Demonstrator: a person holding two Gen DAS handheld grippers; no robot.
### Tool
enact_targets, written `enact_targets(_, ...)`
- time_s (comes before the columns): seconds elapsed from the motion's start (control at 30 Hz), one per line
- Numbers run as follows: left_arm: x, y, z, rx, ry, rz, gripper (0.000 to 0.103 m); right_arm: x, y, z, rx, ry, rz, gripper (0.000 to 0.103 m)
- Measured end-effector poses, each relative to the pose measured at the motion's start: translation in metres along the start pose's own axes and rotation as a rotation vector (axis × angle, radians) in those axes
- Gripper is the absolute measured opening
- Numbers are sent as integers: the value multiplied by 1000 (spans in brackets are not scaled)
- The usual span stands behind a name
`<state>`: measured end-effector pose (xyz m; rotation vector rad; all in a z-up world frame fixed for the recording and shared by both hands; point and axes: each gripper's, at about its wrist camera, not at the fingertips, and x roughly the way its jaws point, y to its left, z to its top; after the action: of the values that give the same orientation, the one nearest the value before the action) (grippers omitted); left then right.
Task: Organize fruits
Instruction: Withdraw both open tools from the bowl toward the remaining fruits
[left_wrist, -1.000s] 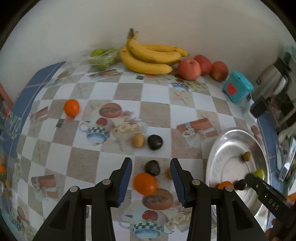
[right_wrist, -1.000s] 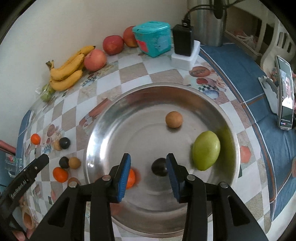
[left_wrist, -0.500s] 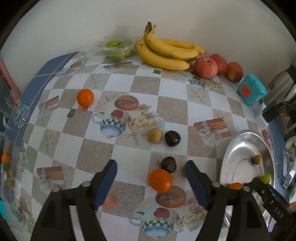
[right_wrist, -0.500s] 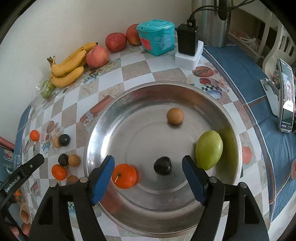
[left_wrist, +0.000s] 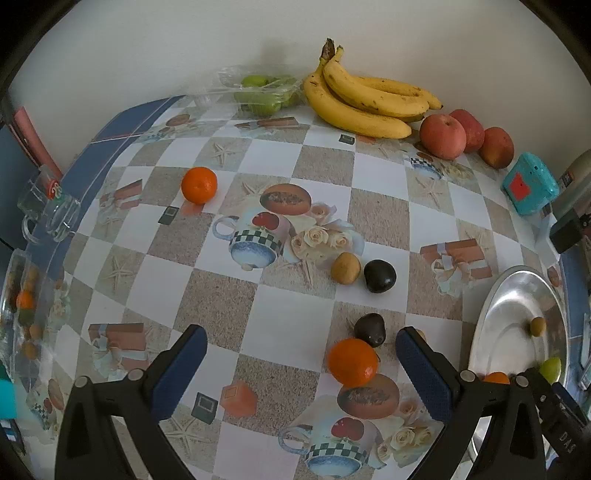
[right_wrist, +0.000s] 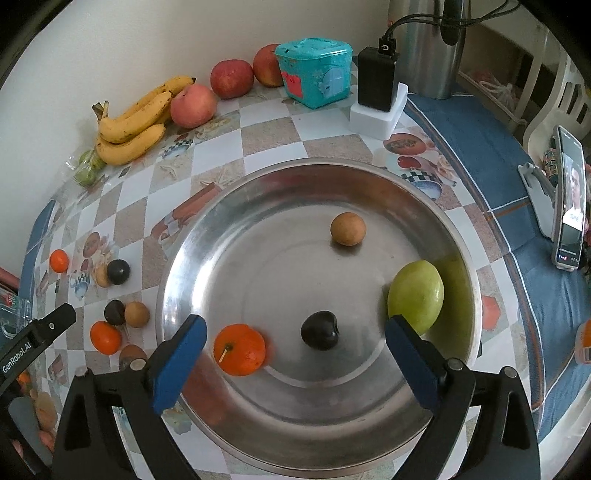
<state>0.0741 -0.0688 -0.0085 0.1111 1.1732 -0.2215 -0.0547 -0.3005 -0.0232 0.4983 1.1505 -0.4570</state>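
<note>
My left gripper (left_wrist: 299, 347) hangs over the checked tablecloth with its jaws opening wide. An orange (left_wrist: 352, 362) lies on the cloth between the fingers, near the right one and untouched, with a dark plum (left_wrist: 370, 329) just behind it. My right gripper (right_wrist: 295, 332) hangs over the steel plate (right_wrist: 277, 266), jaws also opening. Another orange (right_wrist: 240, 349) and a dark plum (right_wrist: 319, 329) lie in the plate between its fingers, untouched. A green fruit (right_wrist: 415, 295) and a tan round fruit (right_wrist: 348, 229) also sit in the plate.
On the cloth lie a tan fruit (left_wrist: 345, 268), a dark plum (left_wrist: 379, 276) and a far orange (left_wrist: 198, 184). Bananas (left_wrist: 365, 103), apples (left_wrist: 443, 136), bagged green fruit (left_wrist: 262, 96) and a teal box (left_wrist: 530, 188) line the wall. A glass mug (left_wrist: 48, 210) stands left, a phone (right_wrist: 570, 206) right.
Both grippers went from nearly shut to wide open. The orange in the plate, half hidden by the right gripper's left finger before, now shows whole. The left view tilted slightly.
</note>
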Motion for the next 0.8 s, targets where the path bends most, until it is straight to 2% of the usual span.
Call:
enact_targets(0.23,-3,-2,0,34,-13,8,103,0,1,-1,-1,9,16,98)
enact_targets(0.33,-8,4,3,41,-41,37,103,-1,9,-1,-36,10,24,98)
enact_targets(0.53,-13,30,8,-5,-64,68,103,-10,22,0,-53,-36,97,98)
enact_targets(0.8,-20,60,11,-79,-85,78,103,-9,63,-8,-150,-37,189,98)
